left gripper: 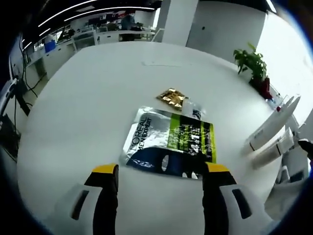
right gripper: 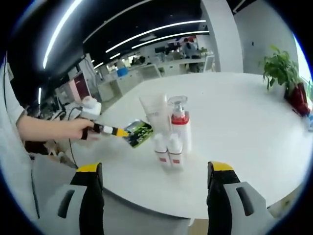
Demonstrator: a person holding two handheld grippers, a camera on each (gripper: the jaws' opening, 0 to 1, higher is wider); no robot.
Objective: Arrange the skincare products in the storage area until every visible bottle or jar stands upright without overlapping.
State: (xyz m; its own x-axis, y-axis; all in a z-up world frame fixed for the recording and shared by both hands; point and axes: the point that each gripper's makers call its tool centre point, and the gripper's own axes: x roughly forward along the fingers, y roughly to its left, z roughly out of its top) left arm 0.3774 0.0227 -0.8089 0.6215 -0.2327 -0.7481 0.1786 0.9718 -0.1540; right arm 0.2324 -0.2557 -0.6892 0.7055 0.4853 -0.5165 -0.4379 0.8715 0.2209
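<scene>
**Sachet still flat while the bottles stand grouped**

In the left gripper view the left gripper [left gripper: 161, 171] hangs over the white desk [left gripper: 83, 98] with its jaws wide apart and nothing between them; just ahead of the tips lies a flat L'Oréal sachet [left gripper: 171, 142], silver, green and dark blue, face up; beyond it, a small gold packet [left gripper: 171, 97] and a clear wrapper [left gripper: 193, 110] touching or nearly touching the sachet's far edge; off to the right edge two white tubes [left gripper: 271, 132] appear to stand side by side, though the fisheye leans them and I cannot tell how they rest; a potted plant [left gripper: 252, 66] sits far off on the desk.

In the right gripper view the right gripper [right gripper: 154, 183] also has its jaws spread wide and empty, held back from the desk edge; straight ahead stand the pump bottle [right gripper: 180, 127] with a red band, a translucent tube [right gripper: 154, 112] beside it and two small white bottles [right gripper: 167, 152] in front, all upright and close together; the other gripper reaches in from the left, a person's hand [right gripper: 78, 129] on it, its yellow-tipped jaws at the sachet.

My reading: the bottles are clustered to serve as the storage group, and the sachet is approached because it lies flat; the open jaws suit a pinch on its thin edge, which may slip.
</scene>
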